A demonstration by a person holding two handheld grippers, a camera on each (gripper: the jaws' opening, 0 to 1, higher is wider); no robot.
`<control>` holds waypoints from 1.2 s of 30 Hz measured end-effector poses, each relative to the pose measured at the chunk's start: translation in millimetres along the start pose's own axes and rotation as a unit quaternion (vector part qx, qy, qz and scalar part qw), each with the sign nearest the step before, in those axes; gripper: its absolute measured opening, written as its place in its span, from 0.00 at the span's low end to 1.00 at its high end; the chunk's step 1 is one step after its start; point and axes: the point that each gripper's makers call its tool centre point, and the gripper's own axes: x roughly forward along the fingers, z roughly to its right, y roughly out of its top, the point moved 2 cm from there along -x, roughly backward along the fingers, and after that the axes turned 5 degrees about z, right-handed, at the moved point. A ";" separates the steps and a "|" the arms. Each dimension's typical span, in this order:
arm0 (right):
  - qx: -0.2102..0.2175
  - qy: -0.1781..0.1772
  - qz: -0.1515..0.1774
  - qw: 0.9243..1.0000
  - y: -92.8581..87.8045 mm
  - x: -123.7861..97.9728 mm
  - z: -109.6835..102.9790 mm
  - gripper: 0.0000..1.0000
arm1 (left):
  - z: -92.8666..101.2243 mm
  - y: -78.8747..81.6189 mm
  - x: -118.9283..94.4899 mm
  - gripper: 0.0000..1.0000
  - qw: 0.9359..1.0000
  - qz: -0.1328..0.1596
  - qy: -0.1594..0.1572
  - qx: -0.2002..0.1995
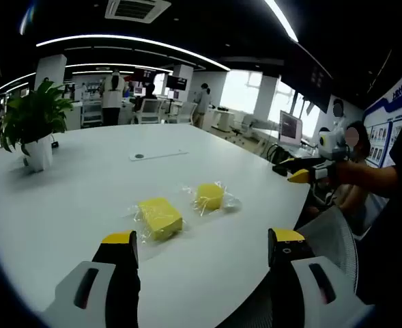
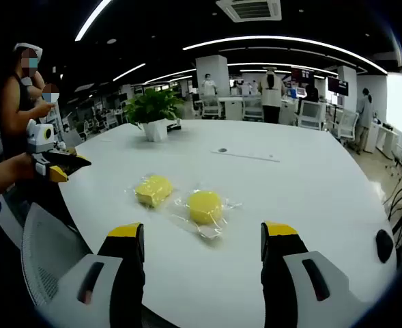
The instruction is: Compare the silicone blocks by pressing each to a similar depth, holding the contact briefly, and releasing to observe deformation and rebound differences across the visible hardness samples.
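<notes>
In the left gripper view, the left gripper (image 1: 202, 249) is seen at the bottom of the frame, its two yellow-tipped jaws set wide apart with nothing between them. Just beyond the jaw tips, at the frame's centre, two yellow silicone blocks are shown lying on the white table (image 1: 84, 198), each in clear wrapping: the squarer block (image 1: 160, 217) nearer and to the left, the smaller block (image 1: 210, 196) slightly farther and to the right, close together but not touching. At the right edge the right gripper (image 1: 300, 177) is seen, held in a person's hand off the table's rim; whether its jaws are parted cannot be told from this view. A grey mesh chair (image 1: 334, 239) is seen at lower right. A potted plant (image 1: 33, 123) stands at the upper left of the table.

In the right gripper view, the right gripper (image 2: 202, 242) occupies the bottom of the frame, jaws likewise wide apart and empty. The two blocks are seen beyond the tips, the rounder one (image 2: 205, 206) at centre and the other (image 2: 153, 190) to its left. The left gripper (image 2: 59, 169) is seen at the left edge. Office desks and standing people are seen in the far background.
</notes>
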 end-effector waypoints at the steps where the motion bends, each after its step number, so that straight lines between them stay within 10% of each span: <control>1: -0.001 0.000 -0.001 1.000 -0.3 -0.6 -0.5 0.64 | 0.2 -0.1 -0.3 0.77 1.000 0.000 -0.001 -0.001; 36: 0.000 0.012 0.000 1.000 4.3 4.9 -4.0 0.63 | -5.4 2.3 -4.3 0.78 1.000 -0.005 0.006 0.005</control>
